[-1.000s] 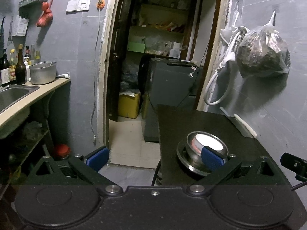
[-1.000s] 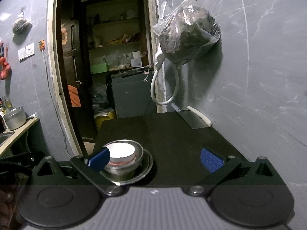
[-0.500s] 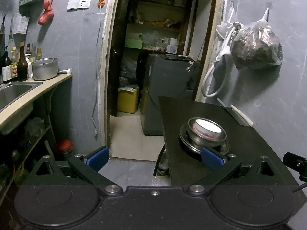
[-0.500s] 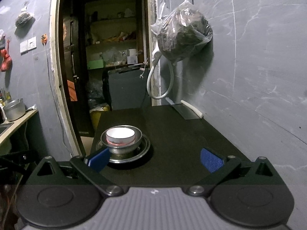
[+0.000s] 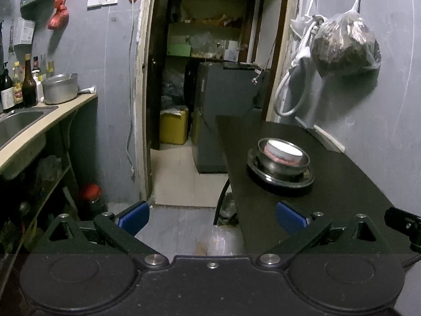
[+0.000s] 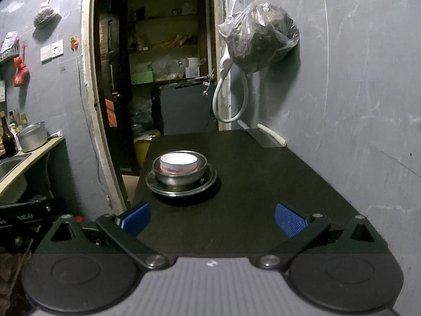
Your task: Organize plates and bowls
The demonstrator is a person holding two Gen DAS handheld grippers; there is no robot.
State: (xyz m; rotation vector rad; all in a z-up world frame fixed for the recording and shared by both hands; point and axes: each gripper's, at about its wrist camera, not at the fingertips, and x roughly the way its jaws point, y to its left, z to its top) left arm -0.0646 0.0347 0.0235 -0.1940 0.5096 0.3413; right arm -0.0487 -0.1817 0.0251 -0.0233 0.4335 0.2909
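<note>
While both tools are held back from the work, the stack sits alone on the black table [image 6: 263, 184]: a steel plate [image 6: 181, 183] at the bottom, a steel bowl [image 6: 181, 173] standing in it, and a small white bowl [image 6: 179, 160] with a reddish band nested upright inside the steel one. From the right wrist view the stack lies toward the table's left edge, ahead of and apart from the right gripper [image 6: 211, 220], whose blue-padded fingers are spread wide with nothing between them. From the left wrist view the left gripper [image 5: 211, 217] is likewise released and empty; its left finger hangs over the floor beside the table, its right finger over the table's near end, and the plate [image 5: 280, 173], steel bowl [image 5: 282, 162] and white bowl [image 5: 282, 150] lie ahead of it to the right, not touched. A cleaver [image 6: 264, 137] with a pale handle lies at the far end of the table [image 5: 329, 197] against the grey wall, well apart from the stack. Above it a plastic bag [image 6: 259, 43] of dark contents and a looped white hose [image 6: 229, 100] hang on the wall. To the left, a counter carries a sink [image 5: 18, 121], an aluminium pot [image 5: 60, 88] and several bottles [image 5: 26, 84]. An open doorway [image 6: 158, 65] beyond shows shelves.
</note>
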